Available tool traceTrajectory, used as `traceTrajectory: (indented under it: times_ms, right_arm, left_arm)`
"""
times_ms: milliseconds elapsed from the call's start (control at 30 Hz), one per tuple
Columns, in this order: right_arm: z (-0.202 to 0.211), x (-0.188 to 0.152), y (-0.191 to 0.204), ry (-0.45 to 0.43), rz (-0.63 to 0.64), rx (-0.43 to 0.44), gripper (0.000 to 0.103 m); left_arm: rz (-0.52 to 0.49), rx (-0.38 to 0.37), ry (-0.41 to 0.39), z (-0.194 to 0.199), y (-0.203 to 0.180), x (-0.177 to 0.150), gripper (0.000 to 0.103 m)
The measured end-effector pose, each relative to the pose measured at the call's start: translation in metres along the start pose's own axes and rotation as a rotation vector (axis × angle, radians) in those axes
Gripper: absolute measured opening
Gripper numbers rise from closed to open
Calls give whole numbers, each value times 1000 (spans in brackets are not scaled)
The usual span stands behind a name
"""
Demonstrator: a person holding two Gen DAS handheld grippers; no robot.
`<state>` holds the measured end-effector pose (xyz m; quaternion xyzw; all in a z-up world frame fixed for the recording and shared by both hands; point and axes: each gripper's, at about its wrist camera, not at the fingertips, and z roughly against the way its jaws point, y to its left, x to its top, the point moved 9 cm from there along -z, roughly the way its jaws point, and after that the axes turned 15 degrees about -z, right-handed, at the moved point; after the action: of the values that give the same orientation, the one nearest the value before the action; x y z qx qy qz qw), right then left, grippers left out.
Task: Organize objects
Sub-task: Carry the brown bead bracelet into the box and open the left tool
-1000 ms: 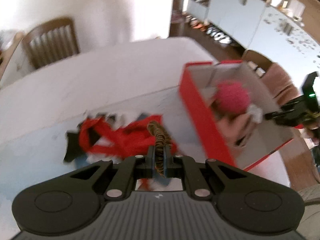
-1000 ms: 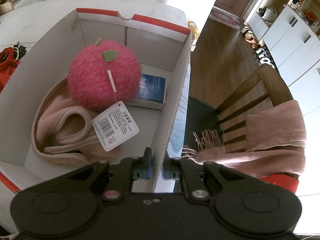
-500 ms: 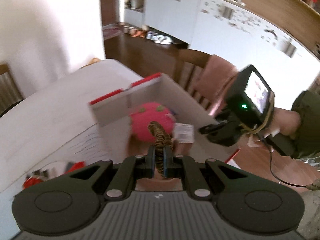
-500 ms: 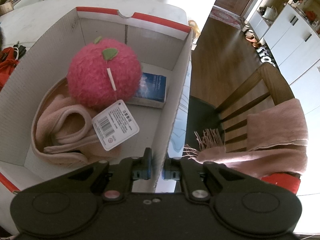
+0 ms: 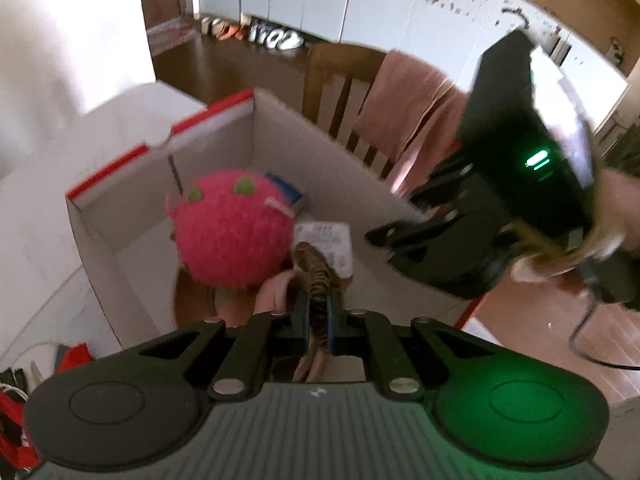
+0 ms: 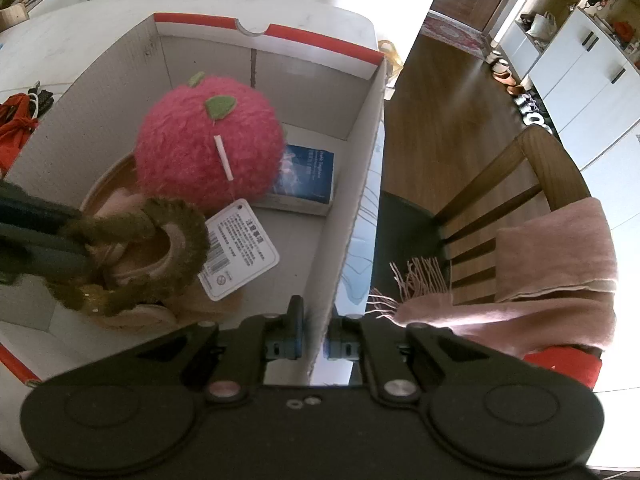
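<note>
My left gripper (image 5: 318,316) is shut on a fuzzy brown-olive ring (image 5: 316,276) and holds it over the open red-rimmed cardboard box (image 5: 160,148). In the right wrist view the ring (image 6: 160,240) hangs above a pink folded cloth (image 6: 132,312). The box (image 6: 360,160) also holds a pink plush apple (image 6: 208,156) with a white tag (image 6: 240,248) and a blue book (image 6: 308,176). My right gripper (image 6: 314,336) is shut on the box's near side wall.
A wooden chair (image 6: 520,184) draped with a pink scarf (image 6: 552,264) stands right of the table. Red and black items (image 6: 20,120) lie on the white table (image 6: 80,32) left of the box. White cabinets (image 5: 400,8) line the far wall.
My left gripper has carried the fuzzy ring from above the red items on the table to over the box interior. My right gripper has kept its hold on the box wall.
</note>
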<state>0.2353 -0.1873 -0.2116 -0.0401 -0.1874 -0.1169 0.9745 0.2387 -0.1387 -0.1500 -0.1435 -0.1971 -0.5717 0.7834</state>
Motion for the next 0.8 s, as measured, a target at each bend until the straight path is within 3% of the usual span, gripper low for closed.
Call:
traceTrajectory:
  times_ms: [300, 800]
  right_arm:
    - [-1, -1, 0, 5, 0, 3, 8]
    - [-2, -2, -1, 6, -1, 3, 8]
  left_arm:
    - [3, 12, 110, -34, 5, -25, 7]
    - [32, 42, 92, -30, 9, -34, 10]
